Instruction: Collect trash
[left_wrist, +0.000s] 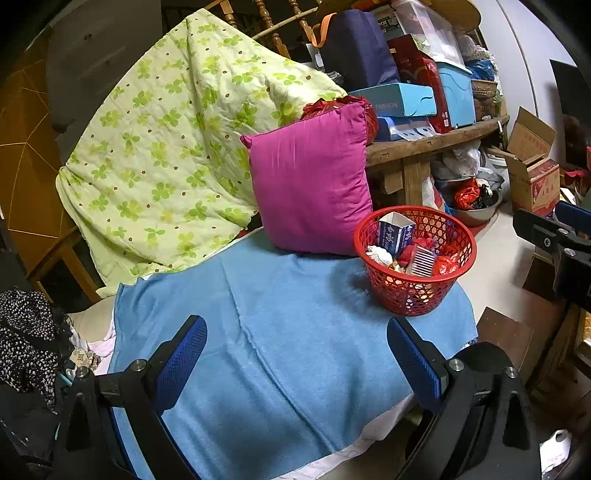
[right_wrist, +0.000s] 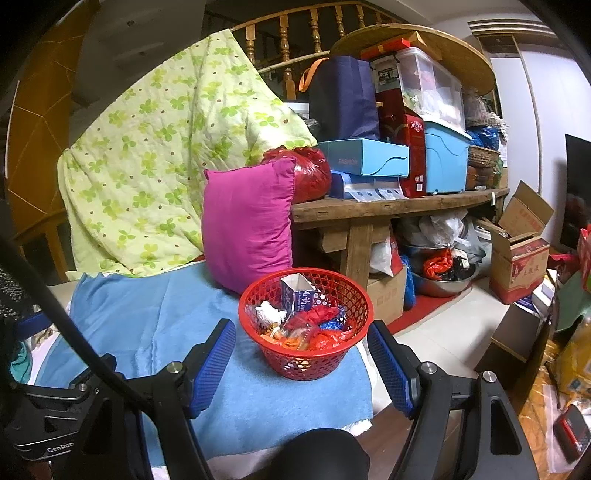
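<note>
A red mesh basket (left_wrist: 413, 295) stands on the right part of a blue cloth (left_wrist: 280, 332); it also shows in the right wrist view (right_wrist: 306, 358). It holds trash: a blue and white carton (right_wrist: 297, 293), crumpled white paper (right_wrist: 269, 314) and red wrappers (right_wrist: 325, 332). My left gripper (left_wrist: 295, 354) is open and empty above the blue cloth, left of and nearer than the basket. My right gripper (right_wrist: 301, 365) is open and empty, its blue pads on either side of the basket's near rim, slightly nearer than it. The right gripper also shows at the right edge of the left wrist view (left_wrist: 554, 236).
A magenta pillow (right_wrist: 247, 221) leans behind the basket, with a green flowered quilt (right_wrist: 155, 155) further left. A wooden bench (right_wrist: 399, 206) stacked with boxes and bags stands at the right. Cardboard boxes (right_wrist: 521, 251) and a steel bowl (right_wrist: 443, 284) sit on the floor.
</note>
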